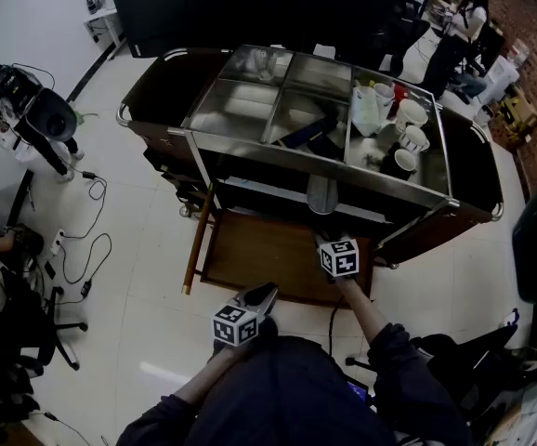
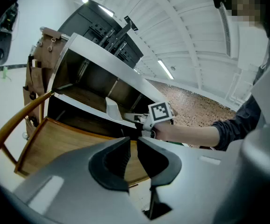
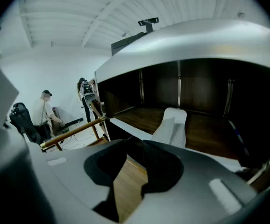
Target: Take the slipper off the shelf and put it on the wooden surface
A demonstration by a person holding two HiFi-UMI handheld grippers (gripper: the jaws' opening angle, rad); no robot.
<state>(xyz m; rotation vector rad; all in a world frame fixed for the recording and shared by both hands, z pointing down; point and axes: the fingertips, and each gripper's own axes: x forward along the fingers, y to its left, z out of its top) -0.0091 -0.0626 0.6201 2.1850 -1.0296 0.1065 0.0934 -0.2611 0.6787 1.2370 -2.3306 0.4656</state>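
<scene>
A grey slipper (image 1: pixel 321 195) lies on the cart's dark middle shelf (image 3: pixel 205 129), its near end sticking out over the front edge. In the right gripper view the slipper (image 3: pixel 172 127) sits just beyond and right of the jaws. My right gripper (image 1: pixel 325 239) points at it from below. The right gripper (image 3: pixel 134 146) stands open, with only the wood below showing in the gap. The wooden surface (image 1: pixel 259 254) is the cart's low shelf. My left gripper (image 1: pixel 259 296) hovers near that shelf's front edge. The left gripper (image 2: pixel 134 148) has a narrow gap and holds nothing.
The cart's steel top tray (image 1: pixel 250 100) carries cups and a bottle (image 1: pixel 403 124) at its right end. A wooden rail (image 1: pixel 199 240) runs along the low shelf's left side. A camera rig (image 1: pixel 45 119) and cables (image 1: pixel 83 249) are on the floor at left. People (image 1: pixel 454 35) stand far right.
</scene>
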